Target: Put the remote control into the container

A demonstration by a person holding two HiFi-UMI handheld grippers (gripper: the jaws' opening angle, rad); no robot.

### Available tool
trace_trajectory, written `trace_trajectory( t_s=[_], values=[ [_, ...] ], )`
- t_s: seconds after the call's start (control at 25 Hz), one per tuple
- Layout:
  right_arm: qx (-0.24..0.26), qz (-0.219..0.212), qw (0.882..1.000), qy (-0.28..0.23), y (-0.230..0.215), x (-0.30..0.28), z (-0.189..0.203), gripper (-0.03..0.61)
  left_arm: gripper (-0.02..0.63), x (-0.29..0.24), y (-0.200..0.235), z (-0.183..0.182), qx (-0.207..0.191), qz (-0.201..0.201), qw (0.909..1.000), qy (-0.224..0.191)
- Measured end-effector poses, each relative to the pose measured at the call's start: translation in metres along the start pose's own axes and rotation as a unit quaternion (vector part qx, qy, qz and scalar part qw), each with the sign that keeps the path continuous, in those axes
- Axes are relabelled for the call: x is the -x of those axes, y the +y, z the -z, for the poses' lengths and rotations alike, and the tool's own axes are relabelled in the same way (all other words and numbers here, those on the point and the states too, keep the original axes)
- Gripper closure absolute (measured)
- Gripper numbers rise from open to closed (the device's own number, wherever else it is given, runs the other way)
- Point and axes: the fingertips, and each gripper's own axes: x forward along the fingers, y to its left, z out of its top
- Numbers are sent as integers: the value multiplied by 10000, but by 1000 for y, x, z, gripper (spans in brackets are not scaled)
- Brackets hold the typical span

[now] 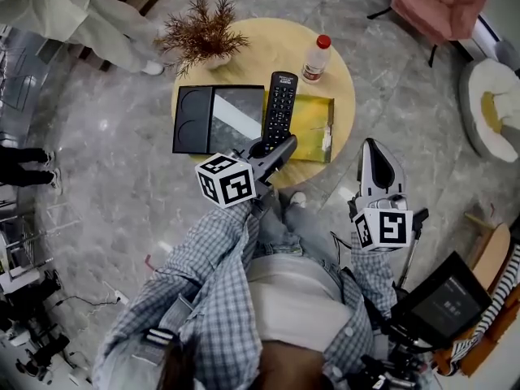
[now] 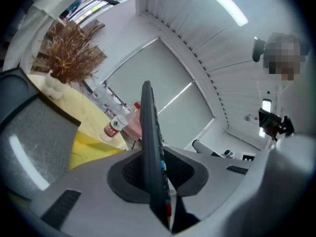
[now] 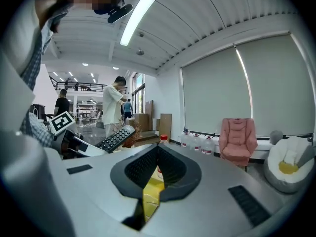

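Centre frame, the left gripper (image 1: 276, 149) clamps the remote (image 1: 281, 102), right of the container (image 1: 192, 120); the right gripper (image 1: 376, 154), lower right, is closed and empty.

Left gripper (image 1: 280, 147) clamping the remote control (image 1: 280, 104), right gripper (image 1: 372, 149) closed (fingers (image 3: 137, 169) together) — both pointing forward

— What is the head view counting around the one round table (image 1: 244, 43)?
— It is counting one remote control (image 1: 280, 108), one black container (image 1: 193, 120), one red-capped bottle (image 1: 316, 58), one dried plant (image 1: 201, 31) and one yellow packet (image 1: 313, 124).
— And how many grippers are showing?
— Two are showing: the left gripper (image 1: 276, 149) and the right gripper (image 1: 372, 149).
— Any seats?
— Two are showing: one pink armchair (image 1: 439, 2), one white seat (image 1: 491, 108).
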Motion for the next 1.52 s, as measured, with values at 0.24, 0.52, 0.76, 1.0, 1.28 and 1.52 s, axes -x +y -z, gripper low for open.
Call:
trace_trajectory(
  t_s=[0.24, 0.52, 0.76, 1.0, 1.28, 1.52],
  values=[
    [114, -468, 9984, 305, 18, -13, 15, 571, 534, -7, 15, 20, 679, 249, 9972, 214],
    [-197, -1596, 9840, 773, 63, -37, 34, 571, 534, -13, 16, 35, 923, 799, 9915, 453],
    [-1638, -2438, 9489, 1151, 86, -51, 52, 545, 534, -8, 15, 48, 711, 1153, 9879, 755],
    [-2508, -3046, 9077, 1426, 105, -56, 63, 451, 534, 3, 10, 48, 595, 1566, 9831, 733],
    [-3028, -3458, 8750, 1522, 121, -68, 69, 451, 534, 9, 3, 51, 552, 2100, 9725, 840],
    [-3181, -3622, 8617, 1585, 132, -80, 79, 453, 534, 11, 13, 53, 388, 2197, 9707, 893]
  ],
)
